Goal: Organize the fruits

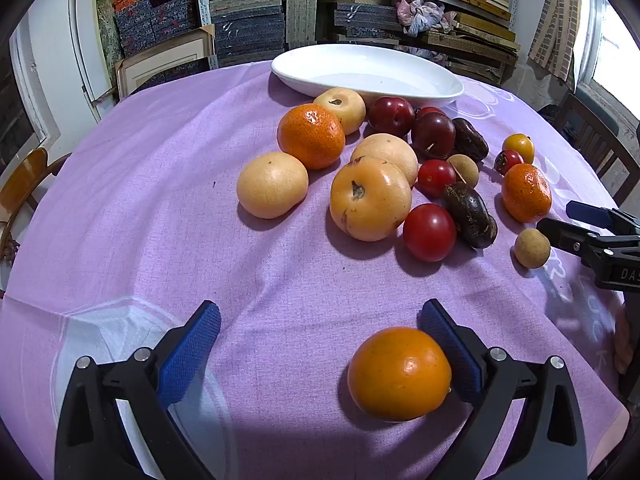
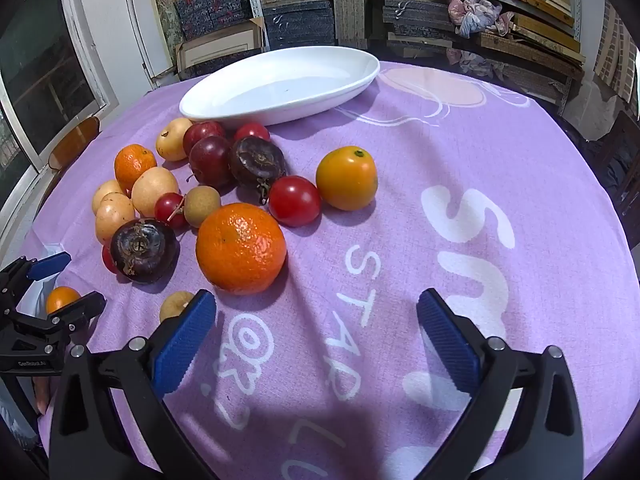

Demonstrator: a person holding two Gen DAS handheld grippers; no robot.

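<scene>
left wrist: chair [image 1: 24,184] | right wrist: white lettering [image 2: 352,320]; tablecloth [image 2: 520,140]

I count 1 white dish [image 1: 304,80], 4 pale yellow fruits [image 1: 370,204], 2 mandarins [image 1: 311,136], 2 smooth orange fruits [image 1: 400,374], 2 dark red plums [image 1: 391,116], 4 small red fruits [image 1: 429,232], 2 dark purple fruits [image 1: 470,216] and 2 tan longans [image 1: 532,248].

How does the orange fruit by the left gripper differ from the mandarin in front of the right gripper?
The fruit by the left gripper has smooth, glossy skin; the mandarin has pitted, dimpled skin. The fruit lies apart from the pile, between the left gripper's open jaws; the mandarin lies at the pile's edge, beyond the right gripper. Both are round, orange and unheld.
</scene>
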